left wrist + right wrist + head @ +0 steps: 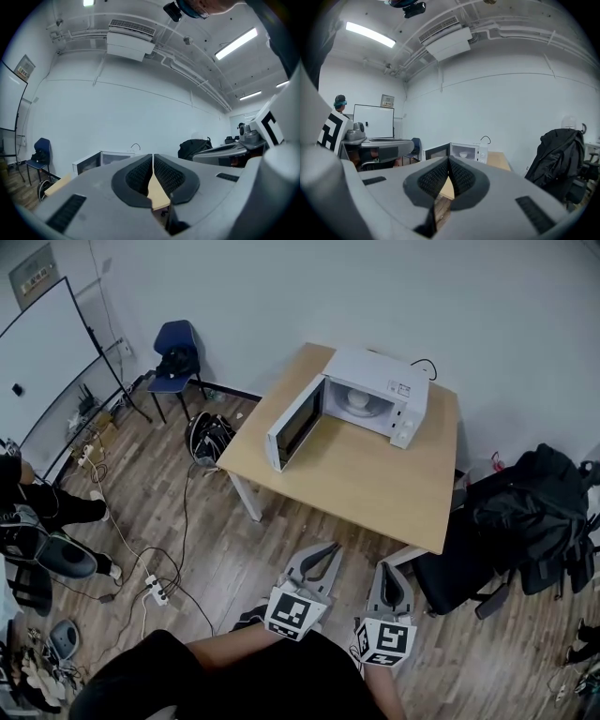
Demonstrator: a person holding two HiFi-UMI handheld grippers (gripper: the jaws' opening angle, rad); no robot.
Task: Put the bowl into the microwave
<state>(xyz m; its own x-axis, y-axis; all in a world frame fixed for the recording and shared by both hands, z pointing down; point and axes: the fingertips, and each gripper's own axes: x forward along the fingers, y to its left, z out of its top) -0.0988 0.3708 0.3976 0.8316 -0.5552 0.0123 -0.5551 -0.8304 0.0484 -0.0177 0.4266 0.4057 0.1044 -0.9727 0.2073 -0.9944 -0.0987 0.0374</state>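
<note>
Wood floor [225,559] lies under both tools at the bottom of the head view, well short of the table [375,493]. Left gripper [323,554] and right gripper [394,570] sit side by side at lower centre. Each has its jaws pressed together with nothing between them, and each gripper's own view shows the pads meeting, with only floor and table edge beyond.

Up-frame, the table runs away toward the wall. At its far end, upper centre, stands the microwave [380,381], its door [292,423] swung out to the left. The bowl [359,401] is already inside the cavity. It is white and round, so it has no long axis to line up with. It lies ahead of both tools, well apart from them, across the whole table.

Neither gripper looks clearly nearer to it. The left one stands on the door's side, so shutting the door, if that is what remains, would probably fall to it.

Writing: a label [401,387] on the microwave's top and a poster [33,273] at upper left are both too small to read.
</note>
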